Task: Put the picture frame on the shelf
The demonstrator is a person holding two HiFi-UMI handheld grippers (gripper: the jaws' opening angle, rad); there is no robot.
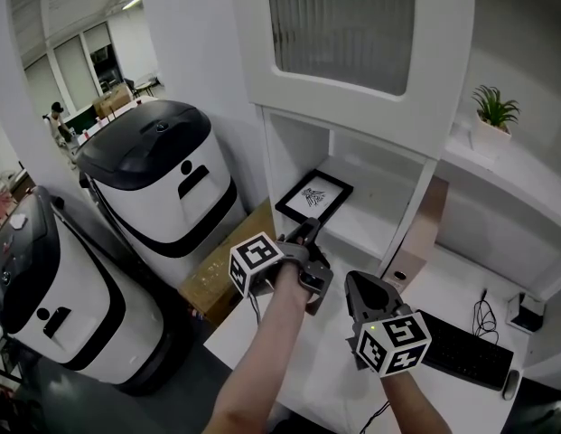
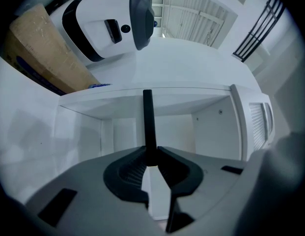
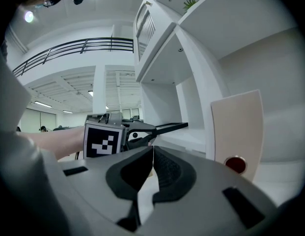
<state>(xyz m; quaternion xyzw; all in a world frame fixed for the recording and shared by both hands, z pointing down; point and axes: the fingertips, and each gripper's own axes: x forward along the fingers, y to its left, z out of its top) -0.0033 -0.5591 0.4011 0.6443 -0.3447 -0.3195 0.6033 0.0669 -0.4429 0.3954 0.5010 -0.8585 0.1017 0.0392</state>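
Observation:
The black picture frame (image 1: 314, 196) with a white mat and a small dark print is held nearly flat at the mouth of the white shelf's lower compartment (image 1: 378, 233). My left gripper (image 1: 307, 235) is shut on its near edge. In the left gripper view the frame (image 2: 148, 124) shows edge-on, pinched between the pads, with the compartment (image 2: 206, 132) behind it. The right gripper view shows the frame (image 3: 171, 127) sticking out level over the shelf floor (image 3: 184, 140). My right gripper (image 1: 359, 285) hangs shut and empty over the desk, to the right of the left one.
Two white-and-black machines (image 1: 163, 174) (image 1: 54, 297) stand on the floor at the left, with a cardboard box (image 1: 228, 269) beside the shelf. A beige panel with a red dot (image 3: 238, 132) leans by the compartment's right side. A keyboard (image 1: 465, 351) lies on the desk, and a potted plant (image 1: 492, 120) sits higher up.

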